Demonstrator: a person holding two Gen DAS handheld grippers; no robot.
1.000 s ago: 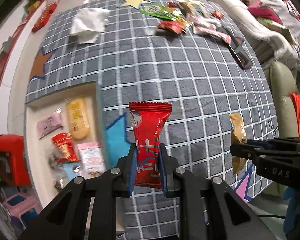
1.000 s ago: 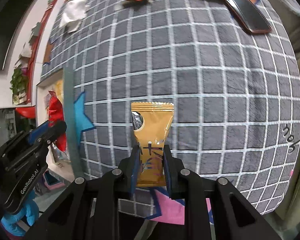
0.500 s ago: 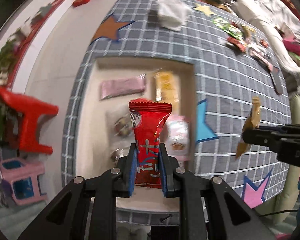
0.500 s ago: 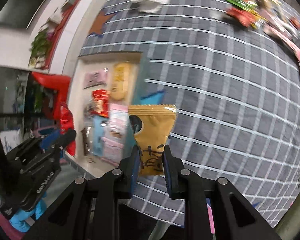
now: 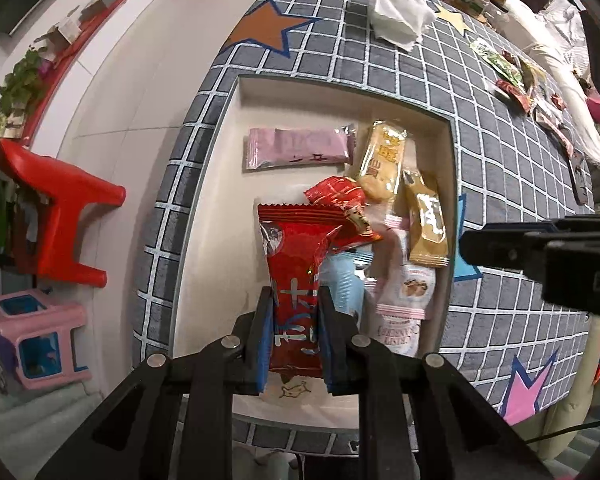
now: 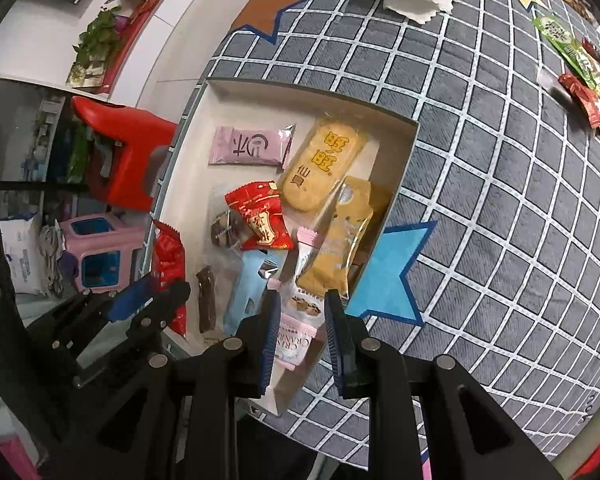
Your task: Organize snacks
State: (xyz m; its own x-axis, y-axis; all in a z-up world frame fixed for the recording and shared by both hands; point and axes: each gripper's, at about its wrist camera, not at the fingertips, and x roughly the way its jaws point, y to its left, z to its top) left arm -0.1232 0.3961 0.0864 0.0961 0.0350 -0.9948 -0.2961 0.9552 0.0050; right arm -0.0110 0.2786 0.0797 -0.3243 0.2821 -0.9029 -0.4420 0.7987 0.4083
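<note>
My left gripper (image 5: 294,332) is shut on the lower half of a red snack packet (image 5: 296,264), which stands upright over the white tray (image 5: 220,240). The tray holds several packets: pink, yellow, red, pale blue. My right gripper (image 6: 302,320) hovers over the tray's right wall (image 6: 400,152) with its jaws narrow. Tray snacks show through the gap between its pads. A gold packet (image 6: 340,236) lies blurred and tilted just past its fingertips, against that wall. In the left wrist view the gold packet (image 5: 426,228) rests face up beside the right gripper (image 5: 466,246).
The tray sits in a table covered by a grey checked cloth (image 6: 500,200). Loose snacks (image 6: 576,64) and a white tissue (image 5: 396,20) lie at the cloth's far side. A red stool (image 5: 60,208) and a pink stool (image 5: 36,340) stand on the floor to the left.
Both hands have swung from over the checked cloth to above the tray. The red packet stays gripped. The gold packet has slid out from between the right pads and now tilts over the tray's right side.
</note>
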